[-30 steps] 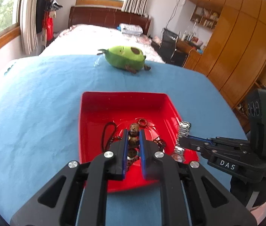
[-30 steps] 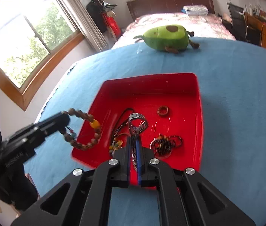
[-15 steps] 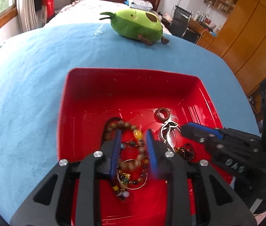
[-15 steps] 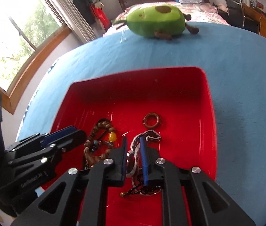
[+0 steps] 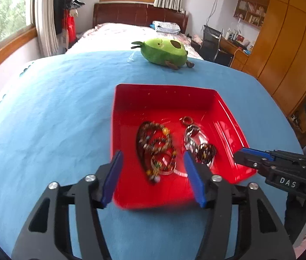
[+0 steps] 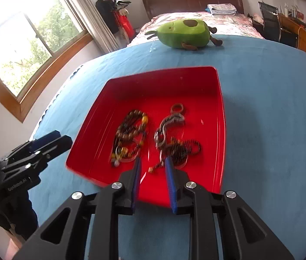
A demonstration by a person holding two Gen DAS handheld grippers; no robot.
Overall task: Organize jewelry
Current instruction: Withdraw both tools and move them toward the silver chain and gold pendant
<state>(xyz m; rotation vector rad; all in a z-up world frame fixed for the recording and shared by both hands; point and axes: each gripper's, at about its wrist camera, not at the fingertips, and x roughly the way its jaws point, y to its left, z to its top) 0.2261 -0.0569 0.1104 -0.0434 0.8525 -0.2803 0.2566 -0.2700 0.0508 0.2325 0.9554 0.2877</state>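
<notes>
1. A red tray (image 5: 166, 99) sits on a table under a blue cloth (image 5: 51, 112), and all the jewelry visible lies inside it
2. The left gripper (image 5: 153, 164) hovers above the tray's near edge; its jaws have just been opening and now stand spread wide, with the blue pads (image 5: 111, 177) clear of everything
3. A beaded bracelet (image 5: 155, 138) with one yellow bead lies on the tray floor in a tangle of cords and smaller beads, seen between the left gripper's fingers but not touched by them
4. The right gripper (image 6: 152, 162) hangs over the tray's near rim; its jaws have just been opening too, and a narrow gap shows between the pads, with nothing pinched
5. A metal-link watch (image 6: 166, 127) lies curled on the tray floor just beyond the right gripper's tips, partly over a dark beaded piece (image 6: 181, 149)
6. A small brown ring (image 6: 177, 108) rests just past the watch, toward the tray's far wall
7. The bracelet pile and the watch pile lie side by side, near each other but apart
8. A green avocado plush toy (image 6: 185, 33) lies at the far edge of the cloth, well apart from the tray
9. Both views are blurred around the jewelry, so finer detail cannot be told
</notes>
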